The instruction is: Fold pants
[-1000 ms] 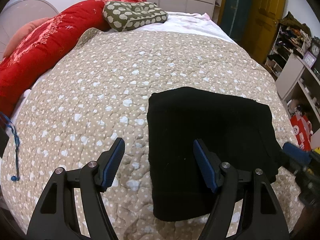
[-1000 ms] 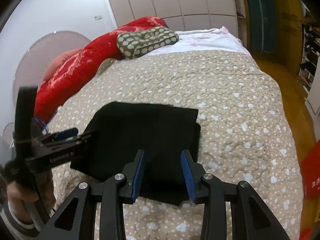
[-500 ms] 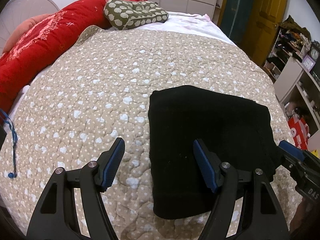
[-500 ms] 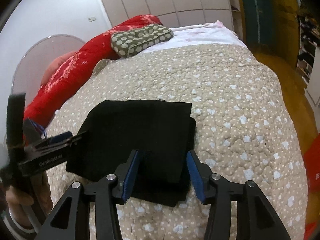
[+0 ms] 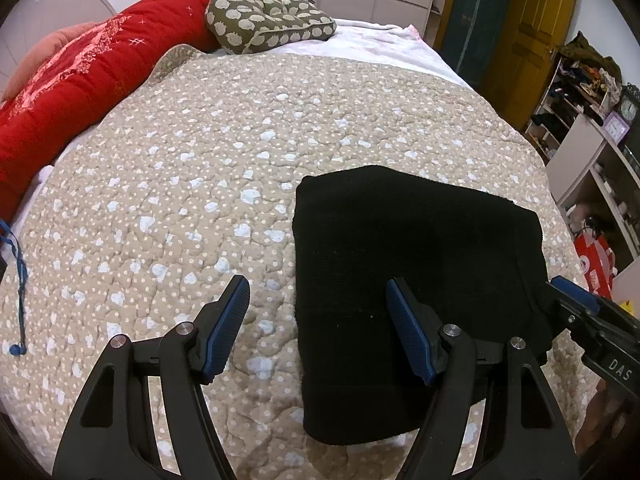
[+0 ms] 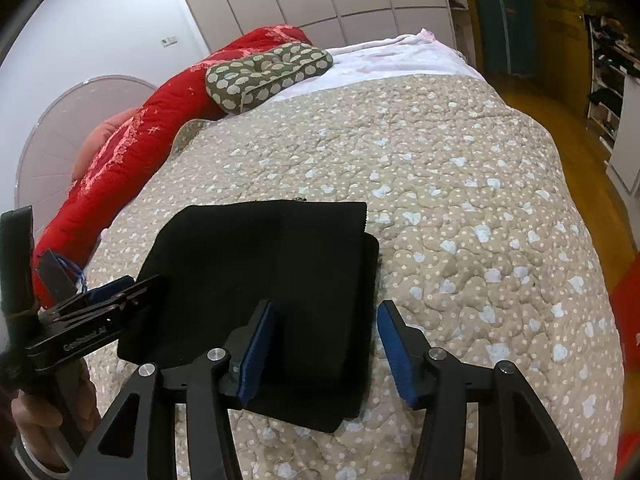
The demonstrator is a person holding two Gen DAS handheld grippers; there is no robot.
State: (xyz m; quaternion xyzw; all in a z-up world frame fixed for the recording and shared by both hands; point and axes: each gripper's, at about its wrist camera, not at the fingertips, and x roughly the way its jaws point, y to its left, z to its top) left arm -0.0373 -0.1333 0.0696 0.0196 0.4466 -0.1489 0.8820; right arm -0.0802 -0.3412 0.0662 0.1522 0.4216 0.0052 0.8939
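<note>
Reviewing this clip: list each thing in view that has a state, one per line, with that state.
Black pants: folded into a compact rectangle, flat on the quilt, gripped by nothing.
Left gripper: jaws open, straddling the pants' left edge.
Right gripper: jaws opening, fold edge between them, pads not pressing.
Beige spotted quilt: spread over the bed.
Olive patterned cushion: lying at the bed's far end.

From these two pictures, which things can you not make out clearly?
- Folded black pants, left wrist view: near right corner hidden behind the left gripper.
- Right gripper, same view: cut off by the right edge.
- Pants' layers: uniformly black, uncountable.
- Shelf clutter: too small.
</note>
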